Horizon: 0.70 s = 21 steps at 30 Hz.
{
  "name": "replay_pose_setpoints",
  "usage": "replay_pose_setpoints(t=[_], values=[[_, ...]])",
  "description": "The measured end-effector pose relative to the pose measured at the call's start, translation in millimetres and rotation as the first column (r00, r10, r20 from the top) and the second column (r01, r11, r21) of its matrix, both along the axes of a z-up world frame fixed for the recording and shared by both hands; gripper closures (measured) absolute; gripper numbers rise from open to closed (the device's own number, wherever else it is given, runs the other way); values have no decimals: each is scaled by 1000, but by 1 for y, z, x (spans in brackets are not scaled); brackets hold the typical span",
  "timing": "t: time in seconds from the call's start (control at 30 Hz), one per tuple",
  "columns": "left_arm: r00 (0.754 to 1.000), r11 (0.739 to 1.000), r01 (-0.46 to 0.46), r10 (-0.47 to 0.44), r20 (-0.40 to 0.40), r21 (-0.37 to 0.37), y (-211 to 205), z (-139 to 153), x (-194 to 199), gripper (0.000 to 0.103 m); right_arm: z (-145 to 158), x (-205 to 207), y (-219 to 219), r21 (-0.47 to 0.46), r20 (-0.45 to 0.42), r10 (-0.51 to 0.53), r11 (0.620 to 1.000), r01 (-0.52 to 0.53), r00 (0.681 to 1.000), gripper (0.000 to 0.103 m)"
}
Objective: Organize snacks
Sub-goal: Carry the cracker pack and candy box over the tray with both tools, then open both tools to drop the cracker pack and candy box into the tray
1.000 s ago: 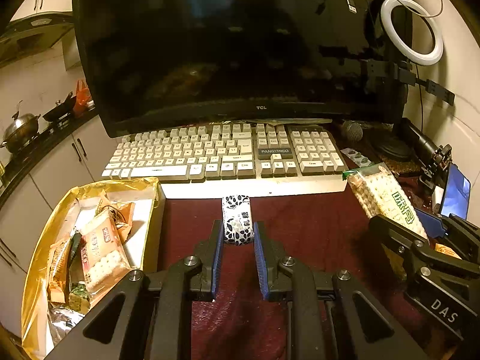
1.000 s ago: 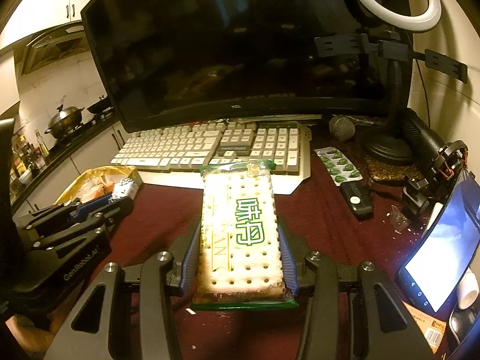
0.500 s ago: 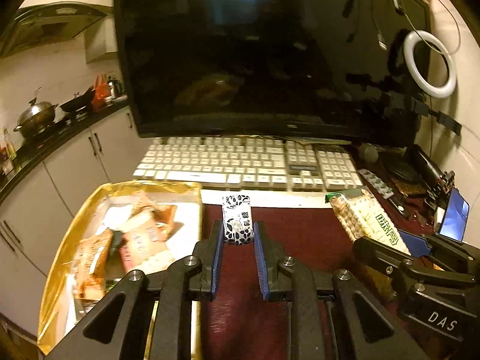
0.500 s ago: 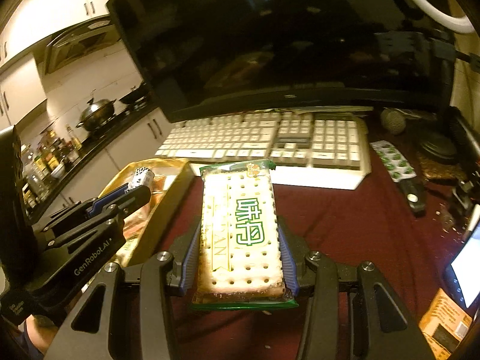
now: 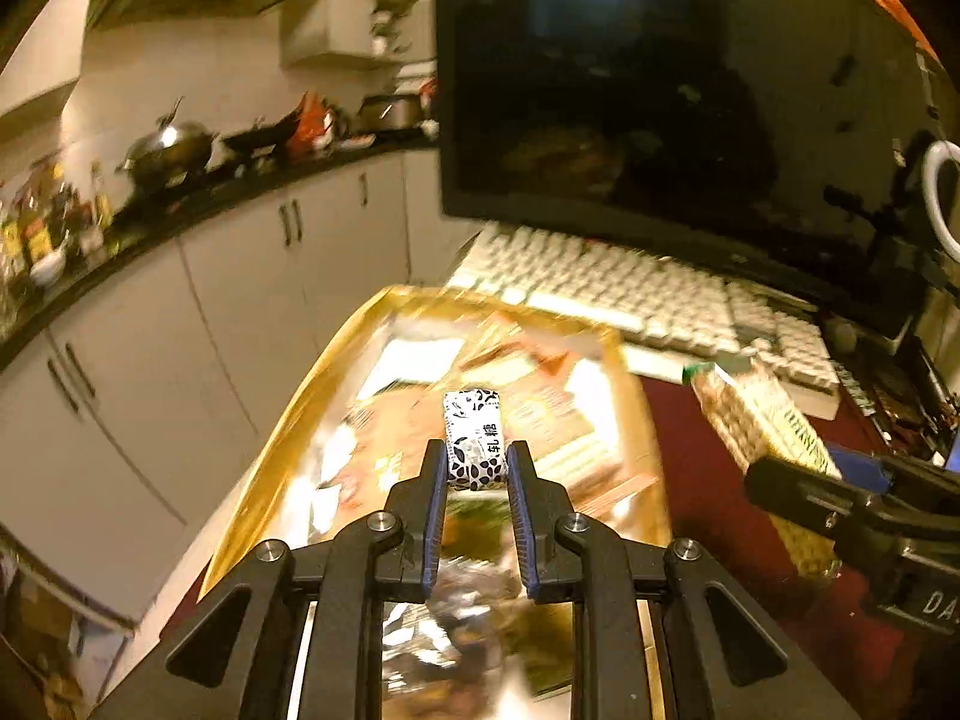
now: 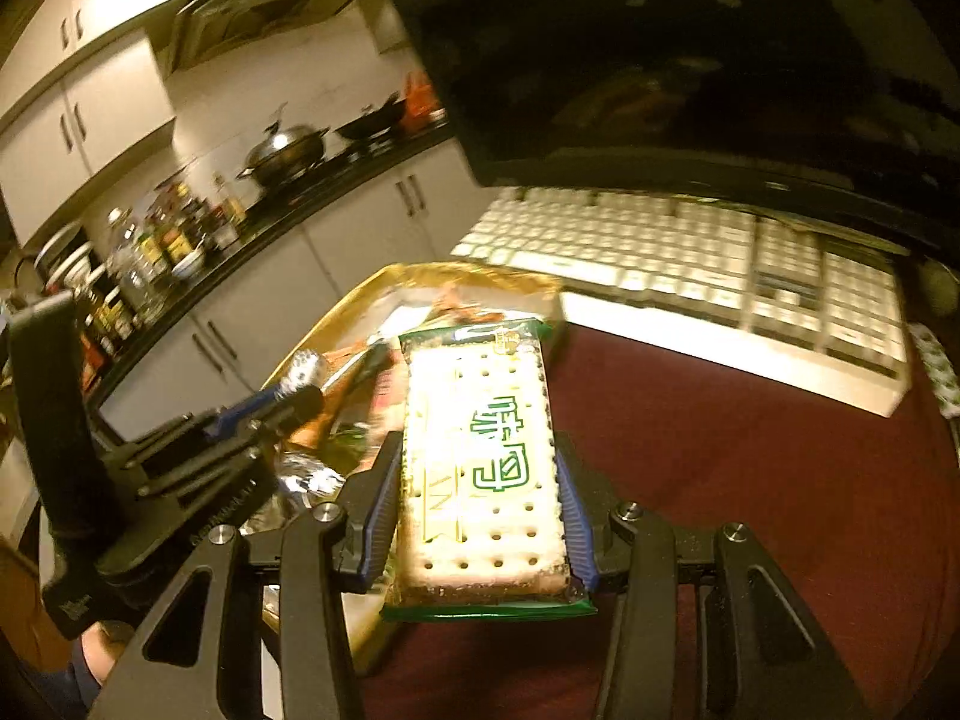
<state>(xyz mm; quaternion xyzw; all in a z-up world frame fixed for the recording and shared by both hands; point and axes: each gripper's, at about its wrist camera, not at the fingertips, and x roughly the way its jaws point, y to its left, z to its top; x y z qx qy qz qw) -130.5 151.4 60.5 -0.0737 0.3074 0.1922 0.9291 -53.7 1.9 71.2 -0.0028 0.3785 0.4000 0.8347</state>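
Risk first. We judge the main hazard to be a drop short of, or over the edge of, the gold tray [image 5: 288, 420]. The left claw [image 5: 477, 468] pinches the small nougat candy [image 5: 474, 441] only by its near end, with most of the wrapper sticking out past the pads; a jolt could pivot it loose. The right claw [image 6: 480, 504] grips the cracker pack [image 6: 483, 462] along its two long edges, and the pack is wide and crackers are brittle, so we expect squeezing or a knock against the tray rim to crack them. The two claws sit near each other at the tray, so we also flag a collision between them or between the pack and the candy. Both views are blurred, so tray contents are hard to read.

Appearance. The candy is a short white block with a dark leaf or dot print and printed characters, held above the tray's heap of wrapped snacks. The cracker pack is a long clear sleeve with green ends and green characters, showing pale perforated crackers; it hangs at the tray's right rim, partly over the dark red surface [image 6: 750, 468]. A white keyboard [image 6: 690, 246] lies just beyond the tray.
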Motion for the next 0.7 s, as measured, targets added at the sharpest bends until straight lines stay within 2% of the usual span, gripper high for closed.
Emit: replay_pose_setpoints(t=[0.2, 0.43, 0.7], values=[[999, 999, -32, 31, -16, -20, 17, -12, -6, 83, -12, 1, 38, -30, -44, 59, 998, -60, 997, 57], [1000, 999, -20, 20, -20, -33, 20, -20, -3, 83, -25, 13, 61, -70, -60, 46, 996, -50, 997, 57], [1000, 999, -20, 20, -17, -34, 25, -23, -1, 83, -30, 31, 79, -92, -30, 37, 995, -39, 999, 57]])
